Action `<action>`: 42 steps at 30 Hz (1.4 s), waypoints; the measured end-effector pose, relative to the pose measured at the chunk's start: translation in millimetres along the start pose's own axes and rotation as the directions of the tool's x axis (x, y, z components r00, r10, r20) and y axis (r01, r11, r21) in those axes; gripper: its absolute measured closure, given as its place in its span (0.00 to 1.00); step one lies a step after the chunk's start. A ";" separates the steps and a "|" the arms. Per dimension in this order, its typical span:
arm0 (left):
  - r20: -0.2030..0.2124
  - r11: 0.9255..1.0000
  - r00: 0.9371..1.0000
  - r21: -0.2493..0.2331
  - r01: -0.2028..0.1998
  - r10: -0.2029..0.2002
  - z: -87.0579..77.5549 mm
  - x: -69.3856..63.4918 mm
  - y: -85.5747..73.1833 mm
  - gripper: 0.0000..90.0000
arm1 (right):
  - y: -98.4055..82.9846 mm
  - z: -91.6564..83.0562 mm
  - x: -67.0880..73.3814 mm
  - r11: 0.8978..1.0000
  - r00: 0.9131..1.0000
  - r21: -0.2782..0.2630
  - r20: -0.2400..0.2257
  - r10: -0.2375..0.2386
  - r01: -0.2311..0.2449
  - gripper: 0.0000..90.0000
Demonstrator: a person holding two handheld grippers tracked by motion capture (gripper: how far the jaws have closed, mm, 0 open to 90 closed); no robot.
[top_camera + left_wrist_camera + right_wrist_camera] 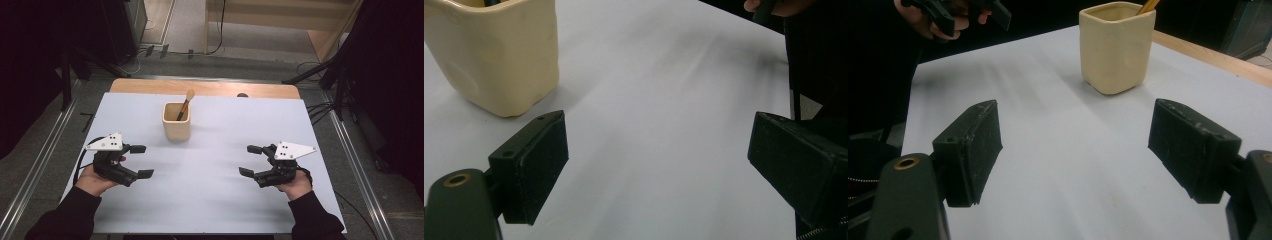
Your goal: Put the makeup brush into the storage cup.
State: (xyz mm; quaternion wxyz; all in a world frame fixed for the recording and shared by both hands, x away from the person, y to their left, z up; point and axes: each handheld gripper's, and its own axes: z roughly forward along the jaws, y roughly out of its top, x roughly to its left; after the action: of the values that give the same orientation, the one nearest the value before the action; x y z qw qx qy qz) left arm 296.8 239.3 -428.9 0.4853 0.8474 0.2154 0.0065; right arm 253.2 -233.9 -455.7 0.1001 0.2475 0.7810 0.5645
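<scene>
A cream square cup (pixel 176 121) stands on the white table sheet (pixel 210 175), a little behind the middle. A wooden-handled brush (pixel 185 104) leans inside it, bristle tip up. My left gripper (pixel 142 161) hovers at the left, held by a hand, jaws wide apart and empty. My right gripper (pixel 250 160) mirrors it at the right, also open and empty. The cup (pixel 494 52) stands ahead and left of the left gripper (pixel 659 165). From the right gripper (pixel 1075 150), the cup (pixel 1115 47) lies ahead with the brush handle (pixel 1148 6) poking out.
The sheet covers a wooden table whose bare far edge (pixel 205 88) shows behind it. Metal rails (pixel 350 150) run along both sides. Cables (pixel 165 50) trail on the floor beyond. The other hand and gripper (pixel 948 15) appear at the top left of the right gripper view.
</scene>
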 end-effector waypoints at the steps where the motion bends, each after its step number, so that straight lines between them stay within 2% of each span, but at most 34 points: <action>1: -0.011 1.000 1.000 -0.013 -0.009 0.008 -1.8 -1.1 -1.3 0.11 | 0.1 -0.3 0.3 1.000 1.000 -0.001 0.002 0.000 0.000 0.25; 3: -0.017 1.000 1.000 -0.025 -0.008 0.008 -4.8 -2.5 -3.0 0.11 | 0.1 -0.9 1.0 1.000 1.000 -0.002 0.003 0.002 -0.002 0.25; 5: -0.039 0.999 0.999 -0.044 -0.011 0.009 -8.3 -3.5 -5.3 0.11 | -0.2 -1.3 1.1 1.000 1.000 0.001 0.005 0.000 0.000 0.25; 7: -0.039 0.997 0.999 -0.071 0.001 -0.003 -12.7 -4.3 -7.9 0.11 | -0.1 -2.0 0.8 1.000 1.000 -0.002 0.007 -0.003 0.003 0.25; 10: -0.062 0.996 0.998 -0.089 -0.007 0.001 -16.8 -5.8 -12.4 0.11 | 0.0 -2.9 1.0 1.000 1.000 -0.006 0.013 -0.004 0.004 0.25; 13: -0.073 0.994 0.997 -0.105 0.002 -0.010 -19.2 -6.9 -18.3 0.11 | 0.1 -3.2 0.7 1.000 1.000 -0.012 0.016 -0.006 0.007 0.25; 19: -0.107 0.993 0.994 -0.120 -0.010 -0.003 -24.1 -8.4 -25.2 0.11 | 0.7 -4.2 0.6 1.000 1.000 -0.017 0.019 -0.005 0.005 0.25; 25: -0.120 0.993 0.993 -0.119 -0.009 -0.005 -26.3 -6.9 -29.5 0.11 | 1.5 -4.2 0.9 1.000 1.000 -0.021 0.019 -0.005 0.005 0.25; 42: -0.118 0.992 0.993 -0.125 0.014 -0.029 -28.7 -2.4 -32.6 0.11 | 2.3 -2.7 1.6 1.000 1.000 -0.023 0.012 -0.006 0.006 0.25</action>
State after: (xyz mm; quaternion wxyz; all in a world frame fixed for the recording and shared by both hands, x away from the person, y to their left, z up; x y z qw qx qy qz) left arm 276.6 276.2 -440.1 0.5234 0.8112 0.2523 0.0653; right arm 251.3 -234.8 -452.4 0.1093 0.2473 0.7748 0.5715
